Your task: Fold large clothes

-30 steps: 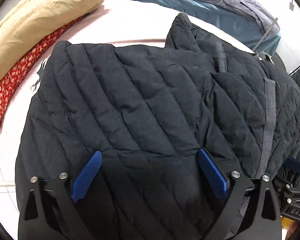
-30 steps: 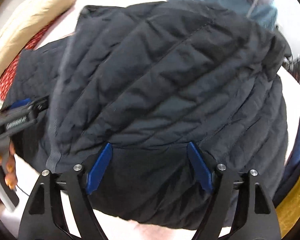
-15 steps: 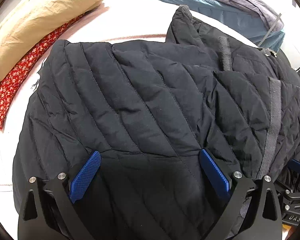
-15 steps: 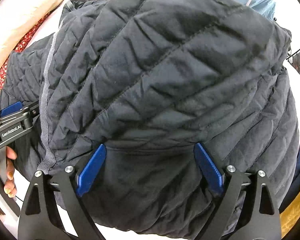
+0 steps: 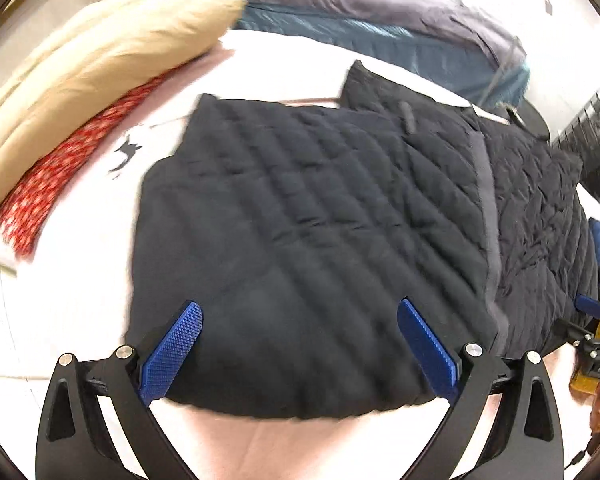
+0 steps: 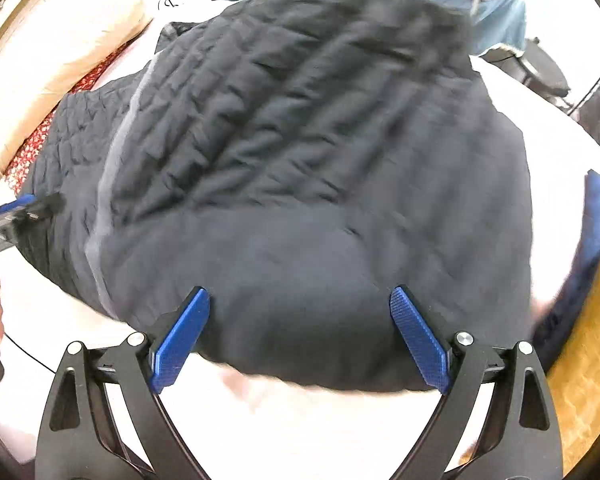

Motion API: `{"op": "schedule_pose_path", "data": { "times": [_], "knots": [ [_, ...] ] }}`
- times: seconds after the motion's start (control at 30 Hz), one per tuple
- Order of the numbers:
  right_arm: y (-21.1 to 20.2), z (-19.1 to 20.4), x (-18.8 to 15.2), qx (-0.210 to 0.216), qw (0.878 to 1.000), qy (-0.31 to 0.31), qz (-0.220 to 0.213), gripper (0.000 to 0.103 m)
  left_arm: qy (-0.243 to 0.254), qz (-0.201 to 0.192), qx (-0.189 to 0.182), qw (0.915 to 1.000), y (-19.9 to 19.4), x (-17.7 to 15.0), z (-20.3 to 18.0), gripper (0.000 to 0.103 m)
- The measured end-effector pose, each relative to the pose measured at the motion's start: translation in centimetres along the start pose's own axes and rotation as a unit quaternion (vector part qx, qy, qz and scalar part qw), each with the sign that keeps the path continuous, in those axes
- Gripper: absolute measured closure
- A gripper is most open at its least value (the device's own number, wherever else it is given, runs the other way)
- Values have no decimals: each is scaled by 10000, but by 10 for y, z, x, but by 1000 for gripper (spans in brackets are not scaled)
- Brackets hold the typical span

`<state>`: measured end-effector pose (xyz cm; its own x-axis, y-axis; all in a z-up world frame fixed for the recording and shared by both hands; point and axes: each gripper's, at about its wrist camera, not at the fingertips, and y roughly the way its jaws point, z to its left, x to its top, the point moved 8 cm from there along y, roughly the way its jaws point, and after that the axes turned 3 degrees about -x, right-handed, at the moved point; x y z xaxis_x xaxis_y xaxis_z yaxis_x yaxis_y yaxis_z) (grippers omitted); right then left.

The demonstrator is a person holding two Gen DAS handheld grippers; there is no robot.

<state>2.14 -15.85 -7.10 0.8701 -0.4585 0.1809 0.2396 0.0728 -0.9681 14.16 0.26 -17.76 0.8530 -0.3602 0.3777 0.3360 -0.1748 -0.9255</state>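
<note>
Black quilted jacket [image 5: 320,232] lies flat on the white bed [image 5: 60,300], sides folded in over the middle, grey zipper tape [image 5: 486,200] running down the right fold. Near hem sits between both sets of fingers.

Left gripper [image 5: 300,352]: fingers spread wide, holding nothing, hem just under them. Right gripper [image 6: 300,336]: same, fingers apart, nothing clamped.

Tan pillow [image 5: 92,80] and red floral cloth [image 5: 60,176] at left, teal bedding [image 5: 380,40] behind. Frames blurred; no writing readable.

Bright, even indoor light — both fisheye views motion-blurred, edges bowed, corners vignetted black.
</note>
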Motion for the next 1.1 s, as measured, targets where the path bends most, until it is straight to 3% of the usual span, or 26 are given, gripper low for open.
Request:
{"op": "schedule_pose_path", "data": {
  "times": [0.27,0.4,0.53,0.73,0.87,0.93,1.1],
  "knots": [
    [-32,-76,-7,-469,9974,355,-409,12,-1037,-135,105,9945,-24,-2,95,7],
    [-29,-107,14,-228,9955,849,-345,12,-1386,5,-452,9893,-15,7,118,7],
    [4,-106,34,64,9910,1337,8,12,-1384,168,-720,9876,7,6,122,7],
    [39,-114,40,233,9871,1467,598,12,-1576,399,-1332,9777,37,-2,120,7],
    [59,-120,33,760,9721,2038,874,11,-1684,418,-1552,9725,52,3,119,6],
    [67,-126,27,1047,9585,2444,1026,8,-1793,483,-1707,9677,61,6,117,6],
    [69,-128,28,1025,9603,2436,888,7,-2071,640,-1917,9572,82,15,107,6]
  ]
}}
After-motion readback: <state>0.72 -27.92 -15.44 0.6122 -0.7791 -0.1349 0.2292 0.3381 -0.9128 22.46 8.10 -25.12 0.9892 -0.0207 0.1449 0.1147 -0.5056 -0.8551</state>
